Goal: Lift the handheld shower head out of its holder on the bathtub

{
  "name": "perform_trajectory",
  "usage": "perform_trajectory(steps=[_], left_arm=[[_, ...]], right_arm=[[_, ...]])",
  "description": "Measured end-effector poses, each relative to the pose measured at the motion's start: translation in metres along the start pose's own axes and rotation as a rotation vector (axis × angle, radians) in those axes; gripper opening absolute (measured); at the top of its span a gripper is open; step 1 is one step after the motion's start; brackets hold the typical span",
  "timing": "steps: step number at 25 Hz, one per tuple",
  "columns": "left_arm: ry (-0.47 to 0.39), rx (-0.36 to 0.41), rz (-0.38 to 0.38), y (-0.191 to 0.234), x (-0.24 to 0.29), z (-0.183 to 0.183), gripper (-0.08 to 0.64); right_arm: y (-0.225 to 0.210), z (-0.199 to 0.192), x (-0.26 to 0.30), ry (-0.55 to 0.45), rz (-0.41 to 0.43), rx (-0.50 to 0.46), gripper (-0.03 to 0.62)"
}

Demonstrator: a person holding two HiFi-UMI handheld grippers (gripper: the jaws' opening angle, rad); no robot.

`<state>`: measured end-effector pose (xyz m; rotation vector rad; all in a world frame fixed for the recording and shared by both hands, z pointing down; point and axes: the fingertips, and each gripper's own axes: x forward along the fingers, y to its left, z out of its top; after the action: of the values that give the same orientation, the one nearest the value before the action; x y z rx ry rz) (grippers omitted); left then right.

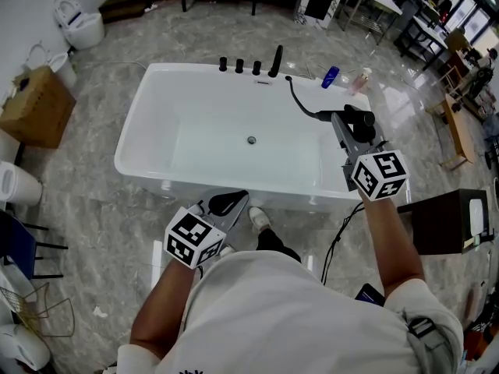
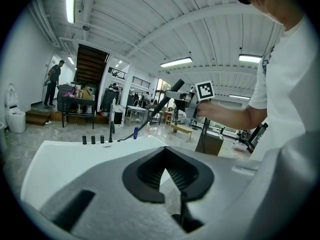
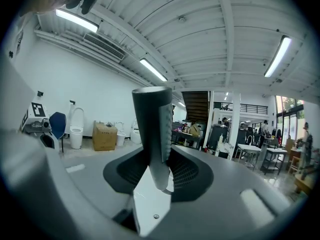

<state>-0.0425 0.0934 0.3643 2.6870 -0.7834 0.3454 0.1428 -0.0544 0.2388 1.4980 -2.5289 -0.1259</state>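
Note:
The black handheld shower head (image 1: 357, 120) hangs over the right rim of the white bathtub (image 1: 153, 92), with my right gripper (image 1: 355, 133) shut on its handle. Its black hose (image 1: 300, 104) trails back to the far rim beside the black faucet (image 1: 275, 61). In the right gripper view the shower head (image 3: 152, 129) stands upright between the right gripper (image 3: 158, 176) pads. The left gripper view shows the shower head (image 2: 166, 98) raised at mid-right. My left gripper (image 1: 228, 202) hangs shut and empty before the tub's near wall; the left gripper (image 2: 165, 153) has nothing between its pads.
A blue bottle (image 1: 330, 76) and a pink bottle (image 1: 361, 79) stand on the tub's far right corner. A cardboard box (image 1: 35, 104) and a toilet (image 1: 78, 23) are to the left. A dark side table (image 1: 448, 220) stands to the right.

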Motion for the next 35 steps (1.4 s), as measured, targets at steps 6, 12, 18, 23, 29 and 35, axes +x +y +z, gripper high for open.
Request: perform_trajectory(steps=[6, 12, 18, 23, 29, 35], left_arm=[[0.001, 0.003, -0.002, -0.0021, 0.0006, -0.0003, 0.006], [0.004, 0.007, -0.002, -0.0053, 0.0007, -0.0018, 0.006], [0.004, 0.004, 0.005, -0.0027, 0.0019, -0.0033, 0.006], [0.004, 0.003, 0.003, -0.0045, 0.0025, -0.0022, 0.006], [0.006, 0.006, 0.001, -0.0046, 0.0053, -0.0012, 0.006], [0.004, 0.004, -0.005, -0.0036, 0.0089, 0.0001, 0.006]], right_arm=[[-0.0021, 0.0003, -0.0030, 0.001, -0.004, -0.005, 0.146], [-0.0028, -0.0004, -0.0068, 0.001, -0.005, -0.005, 0.146], [-0.0041, -0.0033, -0.0055, 0.005, -0.002, -0.004, 0.146], [-0.0055, -0.0011, -0.0061, 0.003, -0.002, -0.004, 0.146], [-0.0055, -0.0010, -0.0060, 0.005, 0.001, -0.006, 0.146], [-0.0069, -0.0006, -0.0057, 0.007, 0.003, -0.008, 0.146]])
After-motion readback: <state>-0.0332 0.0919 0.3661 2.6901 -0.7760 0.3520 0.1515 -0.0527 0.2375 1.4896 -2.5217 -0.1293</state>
